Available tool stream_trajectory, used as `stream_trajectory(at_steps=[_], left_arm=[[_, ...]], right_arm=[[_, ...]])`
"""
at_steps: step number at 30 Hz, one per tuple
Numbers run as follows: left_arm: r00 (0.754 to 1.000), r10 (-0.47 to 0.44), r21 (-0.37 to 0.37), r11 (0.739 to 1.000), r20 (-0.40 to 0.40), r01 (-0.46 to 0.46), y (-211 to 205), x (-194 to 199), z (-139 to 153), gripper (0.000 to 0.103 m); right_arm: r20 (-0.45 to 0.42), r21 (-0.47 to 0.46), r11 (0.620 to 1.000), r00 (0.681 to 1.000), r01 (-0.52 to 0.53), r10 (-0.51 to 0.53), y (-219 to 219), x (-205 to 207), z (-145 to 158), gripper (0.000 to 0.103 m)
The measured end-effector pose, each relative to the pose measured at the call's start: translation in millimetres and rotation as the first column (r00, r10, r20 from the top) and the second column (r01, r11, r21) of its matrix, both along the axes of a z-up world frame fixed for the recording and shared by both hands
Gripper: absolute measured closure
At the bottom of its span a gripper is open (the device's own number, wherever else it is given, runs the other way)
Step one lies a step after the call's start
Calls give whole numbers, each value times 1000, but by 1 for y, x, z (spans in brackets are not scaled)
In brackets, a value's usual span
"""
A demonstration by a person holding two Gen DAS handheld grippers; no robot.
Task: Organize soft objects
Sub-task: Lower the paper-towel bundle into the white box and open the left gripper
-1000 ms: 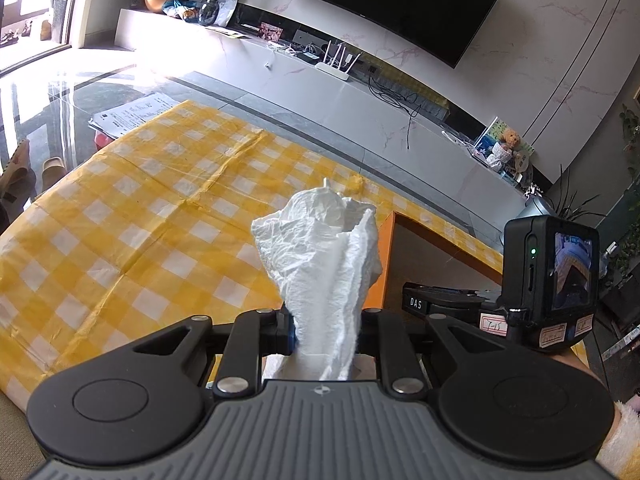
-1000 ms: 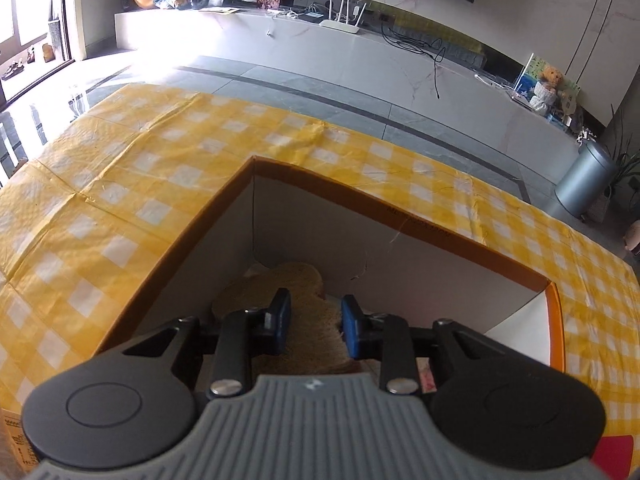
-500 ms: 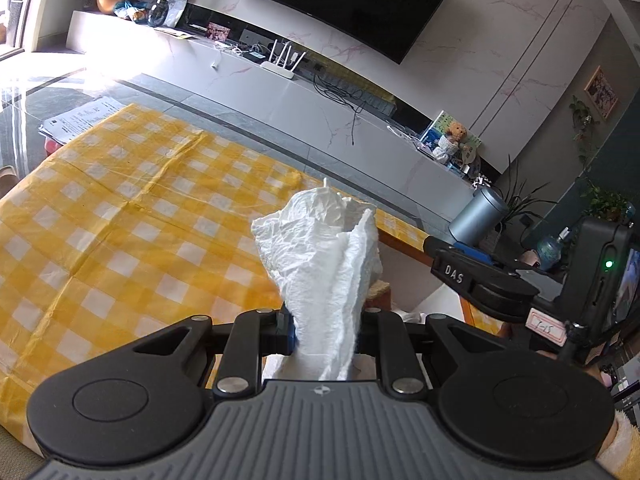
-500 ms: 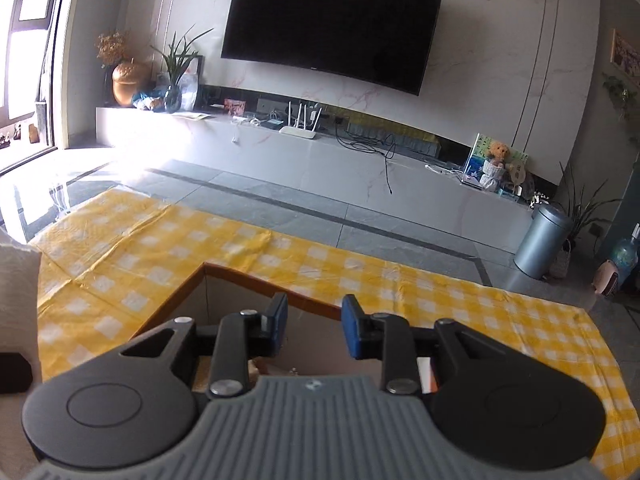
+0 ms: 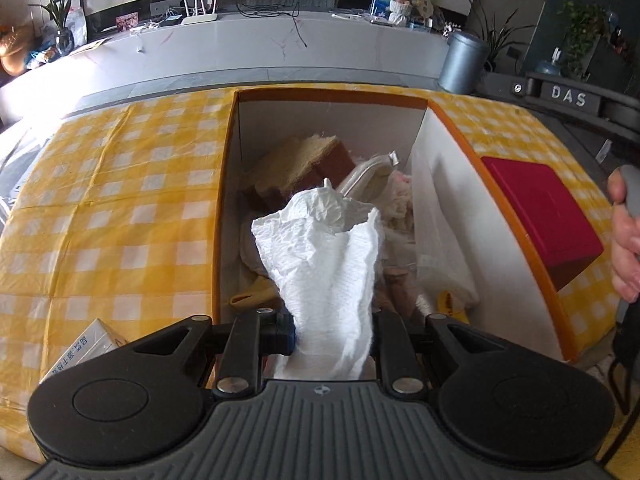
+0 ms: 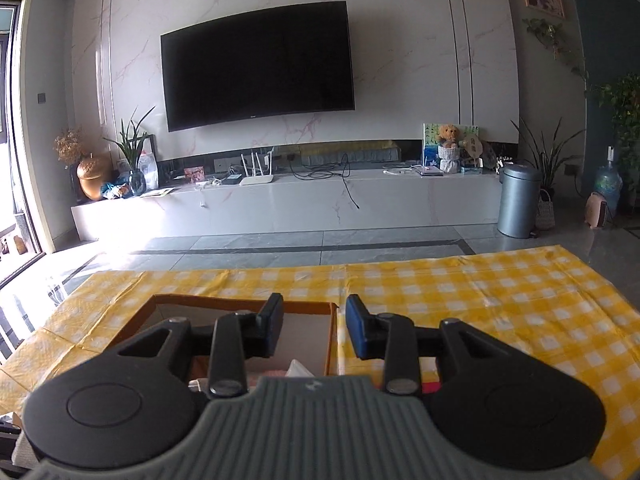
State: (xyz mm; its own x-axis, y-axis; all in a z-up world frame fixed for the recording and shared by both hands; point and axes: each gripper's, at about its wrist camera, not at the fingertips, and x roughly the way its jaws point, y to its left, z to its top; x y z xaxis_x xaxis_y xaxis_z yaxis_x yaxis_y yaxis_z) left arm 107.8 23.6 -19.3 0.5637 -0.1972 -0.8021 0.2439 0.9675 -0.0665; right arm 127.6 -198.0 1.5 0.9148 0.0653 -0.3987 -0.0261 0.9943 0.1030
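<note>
My left gripper [image 5: 330, 330] is shut on a crumpled white tissue [image 5: 324, 264] and holds it above the open orange-rimmed cardboard box [image 5: 228, 184]. Inside the box lie a tan and brown sponge [image 5: 304, 164], a yellow cloth [image 5: 256, 292] and other soft things, partly hidden by the tissue. My right gripper [image 6: 314, 330] is open and empty, raised above the box's right edge [image 6: 330, 340], looking across the room.
The table has a yellow checked cloth [image 5: 120, 200]. A red box [image 5: 548, 216] sits right of the cardboard box, a small white carton [image 5: 80, 350] at its near left. The hand holding the right gripper [image 5: 624, 240] is at the far right. A TV wall [image 6: 256, 76] lies beyond.
My left gripper has swung right with the tissue, from over the tablecloth to over the box. My right gripper has lifted out of the box and tilted up toward the room.
</note>
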Motion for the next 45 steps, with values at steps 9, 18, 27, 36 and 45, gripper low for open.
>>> stream_trajectory(at_steps=[9,18,27,36,45], left_arm=[[996,22,269,962,86,-44,-34,-6,-14,76],[991,40,197,978,128,-65,-27,-14,17,47],[988,-13,34,999,155,8,-12,-27,38,89],[990,-95,105,991,109,84,-35,-14,8,92],[992,42,441,893,121,-92,-52,9,-33,94]], right_arm=[[-22,-3,1000,1000,-7,7,0,-4,-3,69],[-41,22,1000,999,13,-12,-10,-7,-3,69],[-43,21,1000,999,1,0,-8,-10,0,69],[-82,27,1000,997,10,-8,-12,-4,-8,69],[-100,27,1000,995,10,-7,-15,-3,-11,69]])
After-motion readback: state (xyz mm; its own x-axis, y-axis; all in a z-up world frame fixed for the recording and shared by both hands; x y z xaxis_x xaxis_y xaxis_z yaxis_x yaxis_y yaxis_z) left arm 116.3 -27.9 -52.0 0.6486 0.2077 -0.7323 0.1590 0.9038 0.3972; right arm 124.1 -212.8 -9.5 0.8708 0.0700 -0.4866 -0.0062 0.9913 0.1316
